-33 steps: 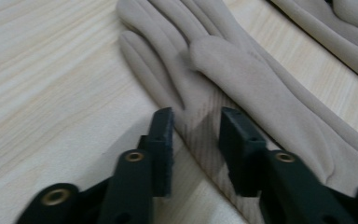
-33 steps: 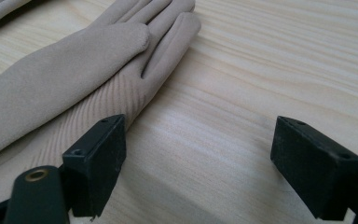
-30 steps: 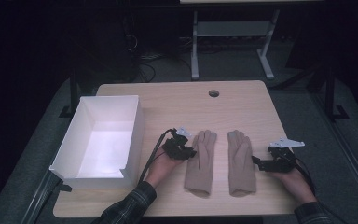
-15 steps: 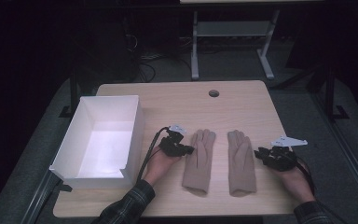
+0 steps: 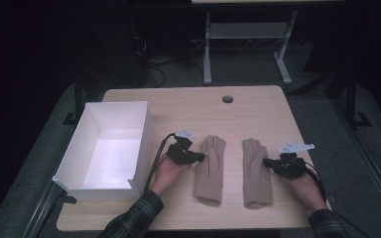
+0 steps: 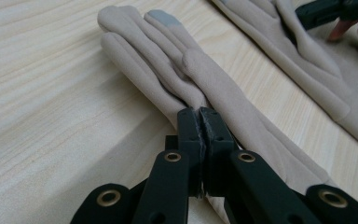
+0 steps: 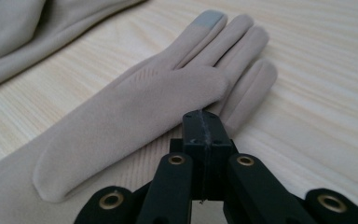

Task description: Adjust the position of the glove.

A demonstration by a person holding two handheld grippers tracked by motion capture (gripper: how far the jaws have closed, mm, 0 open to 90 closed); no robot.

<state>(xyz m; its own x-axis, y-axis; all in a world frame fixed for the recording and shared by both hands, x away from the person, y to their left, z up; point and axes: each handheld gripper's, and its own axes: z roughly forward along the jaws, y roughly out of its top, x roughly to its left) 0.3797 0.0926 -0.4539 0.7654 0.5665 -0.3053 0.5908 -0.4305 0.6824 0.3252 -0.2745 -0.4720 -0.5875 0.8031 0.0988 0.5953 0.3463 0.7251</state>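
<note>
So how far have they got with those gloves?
Barely begun, it seems. Both beige gloves lie flat, side by side on the table, and the white box holds nothing. The left claw is closed at the left glove edge, the right claw closed beside the right glove. Lifting or moving them remains.

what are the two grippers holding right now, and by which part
Jaws shut on both. Left gripper pinches left glove's outer edge; the right gripper seems to hold nothing.

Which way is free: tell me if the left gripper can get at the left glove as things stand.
Probably yes. The left gripper sits shut at the outer edge of the left glove, with nothing between them; its jaws must open first.
</note>
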